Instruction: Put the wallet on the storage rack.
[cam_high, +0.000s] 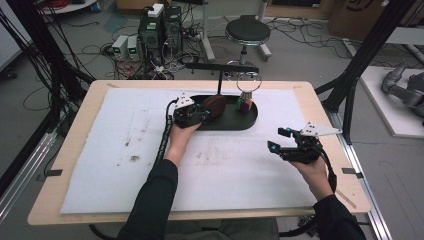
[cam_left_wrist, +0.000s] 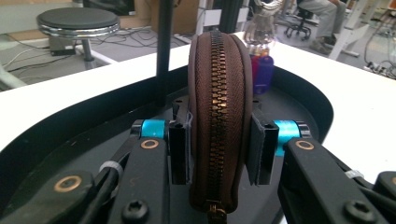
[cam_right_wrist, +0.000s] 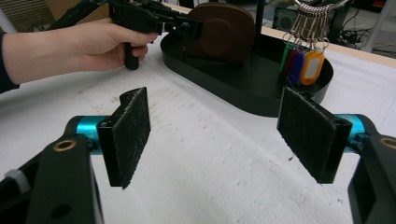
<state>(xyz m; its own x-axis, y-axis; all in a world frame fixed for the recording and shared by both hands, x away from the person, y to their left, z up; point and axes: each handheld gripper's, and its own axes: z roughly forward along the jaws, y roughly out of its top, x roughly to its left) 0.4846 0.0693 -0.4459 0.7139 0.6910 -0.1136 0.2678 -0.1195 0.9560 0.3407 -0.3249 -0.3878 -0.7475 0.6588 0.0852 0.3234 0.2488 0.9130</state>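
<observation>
over the black tray (cam_high: 250, 120) | left tongs (cam_left_wrist: 219, 144) pinching upright brown pouch (cam_left_wrist: 219, 107) | right tongs (cam_right_wrist: 217, 137) spread, level above mat

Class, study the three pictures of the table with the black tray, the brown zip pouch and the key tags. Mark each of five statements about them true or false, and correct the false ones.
1. The left gripper grips the brown zip pouch edge-on. True.
2. The pouch's zip is wide open. False: it is closed.
3. The right gripper holds the key tags. False: its jaws stand open with nothing between them, over the white mat.
4. The key tags hang over the black tray. True.
5. The pouch lies flat on the mat. False: it is upright over the tray.
</observation>
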